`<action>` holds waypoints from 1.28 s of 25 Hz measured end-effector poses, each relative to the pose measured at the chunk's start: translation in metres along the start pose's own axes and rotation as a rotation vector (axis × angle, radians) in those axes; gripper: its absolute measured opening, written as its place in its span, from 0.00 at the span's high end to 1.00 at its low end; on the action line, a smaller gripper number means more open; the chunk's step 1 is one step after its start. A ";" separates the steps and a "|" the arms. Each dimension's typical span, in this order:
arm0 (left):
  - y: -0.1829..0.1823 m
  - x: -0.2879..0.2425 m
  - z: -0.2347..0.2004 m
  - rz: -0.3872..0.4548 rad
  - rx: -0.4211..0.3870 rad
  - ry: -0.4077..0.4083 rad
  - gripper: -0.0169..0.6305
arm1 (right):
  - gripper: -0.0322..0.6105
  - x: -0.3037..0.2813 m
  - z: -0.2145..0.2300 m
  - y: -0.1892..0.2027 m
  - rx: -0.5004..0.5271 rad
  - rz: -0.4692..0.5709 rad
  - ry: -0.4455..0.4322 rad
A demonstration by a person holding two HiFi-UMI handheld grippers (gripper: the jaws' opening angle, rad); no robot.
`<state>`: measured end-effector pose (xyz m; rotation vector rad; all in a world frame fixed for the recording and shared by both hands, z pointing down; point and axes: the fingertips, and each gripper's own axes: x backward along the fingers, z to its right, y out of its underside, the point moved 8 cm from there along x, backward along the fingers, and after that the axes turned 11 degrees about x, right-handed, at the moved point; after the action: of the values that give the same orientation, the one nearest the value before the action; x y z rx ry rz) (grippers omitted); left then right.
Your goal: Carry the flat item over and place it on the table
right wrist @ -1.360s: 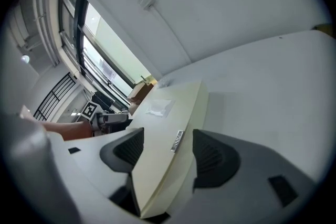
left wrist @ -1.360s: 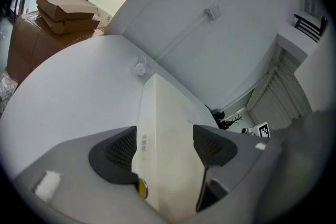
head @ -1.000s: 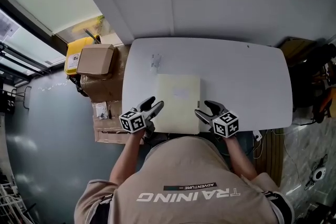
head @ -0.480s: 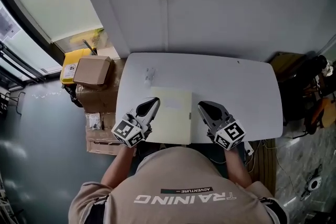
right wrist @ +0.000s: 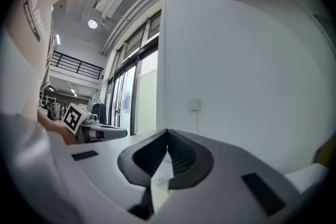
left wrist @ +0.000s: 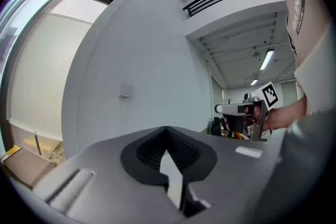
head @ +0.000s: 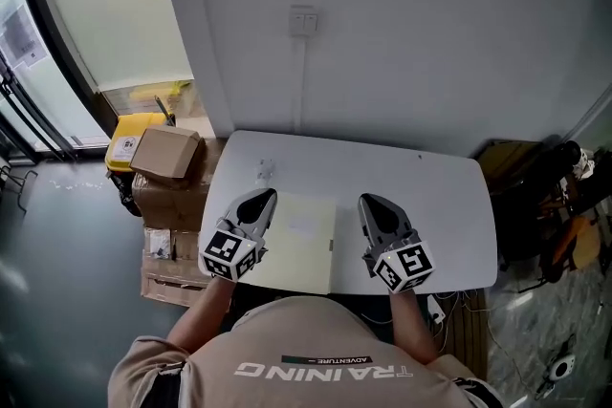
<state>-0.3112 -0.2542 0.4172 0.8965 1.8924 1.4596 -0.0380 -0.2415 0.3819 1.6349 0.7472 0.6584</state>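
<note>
One white table (head: 430,196) is seen, with the flat item (head: 298,244) laid at its 6 o'clock edge. Left gripper (head: 265,196) is held at the item's 9 o'clock, right gripper (head: 368,202) at 3. Both jaw pairs are pressed together, nothing clamped.

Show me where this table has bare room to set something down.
Bare: the table right of the right gripper, out to its edge, and the back strip by the wall. Crowded: the left, with the pale flat sheet, the left gripper and a small object.
</note>
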 end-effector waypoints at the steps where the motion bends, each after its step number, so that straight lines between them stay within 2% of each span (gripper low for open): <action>1: -0.002 0.000 0.000 -0.001 -0.006 -0.008 0.96 | 0.94 0.000 -0.001 -0.004 0.009 0.008 0.004; 10: -0.013 -0.004 0.008 -0.019 -0.049 -0.005 0.96 | 0.94 -0.006 -0.018 -0.030 0.104 -0.001 0.012; 16: -0.024 -0.006 0.005 0.010 -0.038 -0.028 0.96 | 0.94 -0.005 -0.018 -0.032 0.054 -0.031 0.068; 24: -0.024 -0.014 0.011 -0.001 -0.081 -0.025 0.96 | 0.94 -0.006 -0.018 -0.015 0.091 -0.080 0.090; 32: -0.020 -0.016 0.016 -0.006 -0.079 -0.026 0.96 | 0.94 -0.009 -0.016 -0.007 0.055 -0.093 0.089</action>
<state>-0.2923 -0.2612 0.3952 0.8683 1.8042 1.5012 -0.0564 -0.2374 0.3778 1.6190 0.9078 0.6528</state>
